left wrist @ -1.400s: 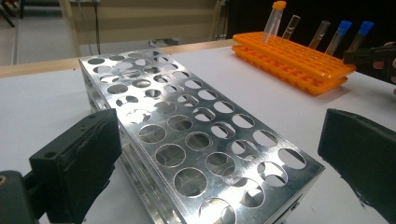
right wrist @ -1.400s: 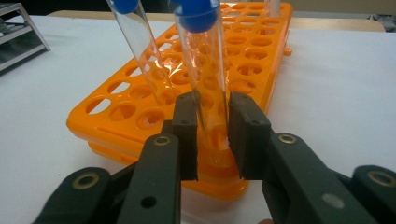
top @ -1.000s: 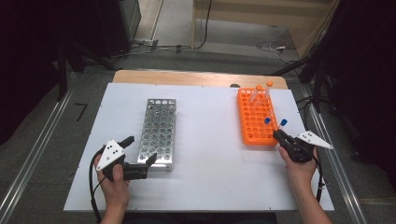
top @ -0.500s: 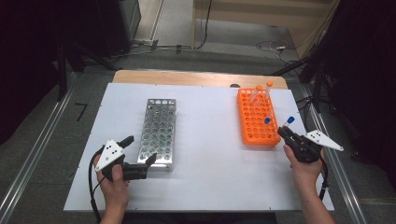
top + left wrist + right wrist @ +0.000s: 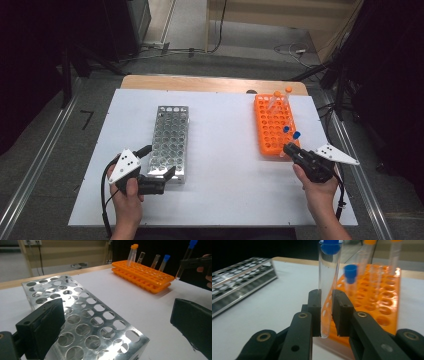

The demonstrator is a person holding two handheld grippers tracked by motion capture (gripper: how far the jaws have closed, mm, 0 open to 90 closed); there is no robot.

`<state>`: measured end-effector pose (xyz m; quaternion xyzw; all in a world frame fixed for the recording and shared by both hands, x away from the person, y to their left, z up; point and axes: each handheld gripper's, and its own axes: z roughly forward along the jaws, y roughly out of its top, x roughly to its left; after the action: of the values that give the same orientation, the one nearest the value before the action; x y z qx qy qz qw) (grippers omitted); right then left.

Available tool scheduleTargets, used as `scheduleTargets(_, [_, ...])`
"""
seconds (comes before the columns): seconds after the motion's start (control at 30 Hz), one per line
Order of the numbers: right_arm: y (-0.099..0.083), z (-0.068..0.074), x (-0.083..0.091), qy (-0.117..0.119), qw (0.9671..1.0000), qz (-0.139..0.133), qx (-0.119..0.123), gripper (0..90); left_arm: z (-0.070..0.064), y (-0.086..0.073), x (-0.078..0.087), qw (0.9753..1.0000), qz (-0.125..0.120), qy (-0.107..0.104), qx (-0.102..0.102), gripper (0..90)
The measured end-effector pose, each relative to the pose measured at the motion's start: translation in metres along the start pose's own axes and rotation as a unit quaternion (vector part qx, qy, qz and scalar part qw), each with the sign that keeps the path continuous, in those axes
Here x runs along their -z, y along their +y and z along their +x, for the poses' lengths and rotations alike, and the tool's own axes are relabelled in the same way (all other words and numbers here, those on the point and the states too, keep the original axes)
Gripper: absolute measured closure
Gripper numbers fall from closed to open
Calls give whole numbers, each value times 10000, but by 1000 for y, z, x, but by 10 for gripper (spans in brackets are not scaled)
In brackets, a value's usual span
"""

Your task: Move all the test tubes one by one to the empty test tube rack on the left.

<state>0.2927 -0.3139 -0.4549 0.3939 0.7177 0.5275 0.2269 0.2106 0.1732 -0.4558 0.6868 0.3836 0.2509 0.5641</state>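
My right gripper (image 5: 294, 149) is shut on a clear tube with a blue cap (image 5: 296, 135), held upright just off the near right corner of the orange rack (image 5: 267, 131). In the right gripper view the tube (image 5: 329, 277) stands clamped between the jaws (image 5: 327, 312), its bottom end clear of the table. A second blue-capped tube (image 5: 286, 129) stands in the orange rack. Two orange-capped tubes (image 5: 276, 95) lean at the rack's far end. My left gripper (image 5: 160, 160) is open, its jaws straddling the near left corner of the empty metal rack (image 5: 171, 132).
The white table top (image 5: 225, 165) has free room between the two racks. From the left gripper view (image 5: 117, 312) the metal rack (image 5: 82, 315) lies close below, and the orange rack (image 5: 142, 275) and the other hand's held tube (image 5: 186, 260) are farther off.
The right gripper carried the blue-capped tube out to the right, then came back left to the orange rack's near corner. The left gripper has stayed in place.
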Motion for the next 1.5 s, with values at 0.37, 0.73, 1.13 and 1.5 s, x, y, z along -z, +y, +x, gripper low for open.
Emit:
scheduleTargets(0.37, [1, 41, -16, 853, 9959, 195, 243, 755, -26, 8, -18, 9986, 70, -520, 0, 0])
scheduleTargets(0.73, [-2, 78, -31, 1570, 9857, 439, 424, 755, -52, 11, -38, 9959, 202, -879, 41, 76])
scheduleTargets(1.13, [-8, 113, -41, 2101, 9727, 636, 757, 755, -76, 16, -55, 9910, 449, -1256, 91, 317])
scheduleTargets(1.5, [-13, 136, -48, 2489, 9600, 746, 1046, 755, -84, 16, -64, 9822, 465, -1808, 191, 537])
